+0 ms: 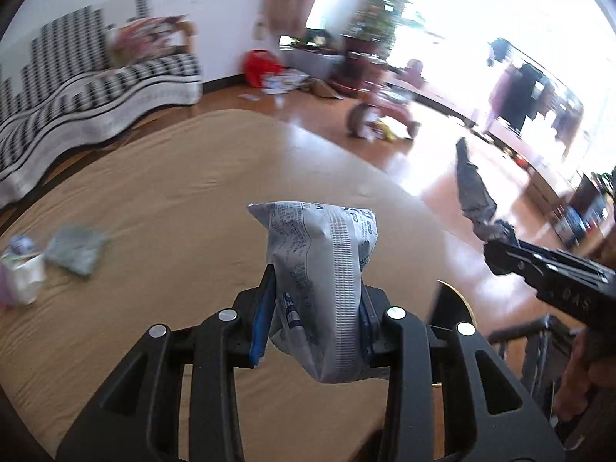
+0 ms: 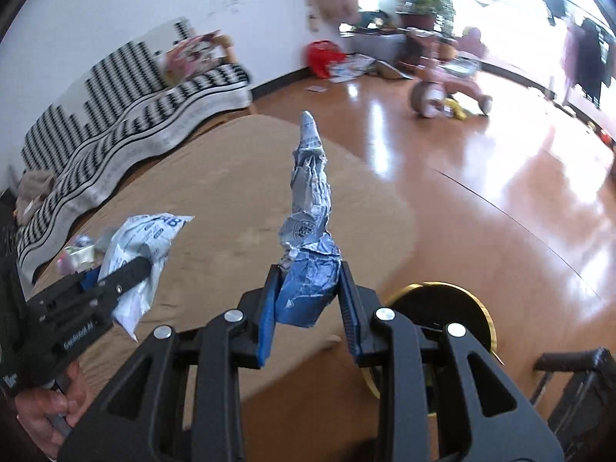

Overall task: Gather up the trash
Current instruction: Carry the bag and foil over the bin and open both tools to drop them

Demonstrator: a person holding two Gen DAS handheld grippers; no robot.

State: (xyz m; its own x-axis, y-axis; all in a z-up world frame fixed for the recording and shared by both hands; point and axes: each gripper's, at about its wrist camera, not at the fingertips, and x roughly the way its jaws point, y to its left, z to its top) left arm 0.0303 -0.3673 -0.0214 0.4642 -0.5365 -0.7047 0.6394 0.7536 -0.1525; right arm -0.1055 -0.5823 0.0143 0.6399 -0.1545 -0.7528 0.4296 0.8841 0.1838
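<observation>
My left gripper (image 1: pixel 317 313) is shut on a white printed snack bag (image 1: pixel 323 269) and holds it above the tan table (image 1: pixel 173 192). It also shows in the right wrist view (image 2: pixel 127 269), with the bag (image 2: pixel 142 246) at the left. My right gripper (image 2: pixel 308 300) is shut on a crumpled blue and silver wrapper (image 2: pixel 308 231) that sticks up over the table's edge. In the left wrist view the right gripper (image 1: pixel 500 246) is at the right, holding that wrapper (image 1: pixel 473 192). More trash lies at the table's left: a grey packet (image 1: pixel 77 250) and a white cup (image 1: pixel 27 277).
A black bin with a gold rim (image 2: pixel 442 308) sits low at the table's right side. A dark chair frame (image 2: pixel 569 385) is at the lower right. A striped sofa (image 1: pixel 96 88) stands behind the table. A pink tricycle (image 2: pixel 446 88) and litter lie on the wooden floor.
</observation>
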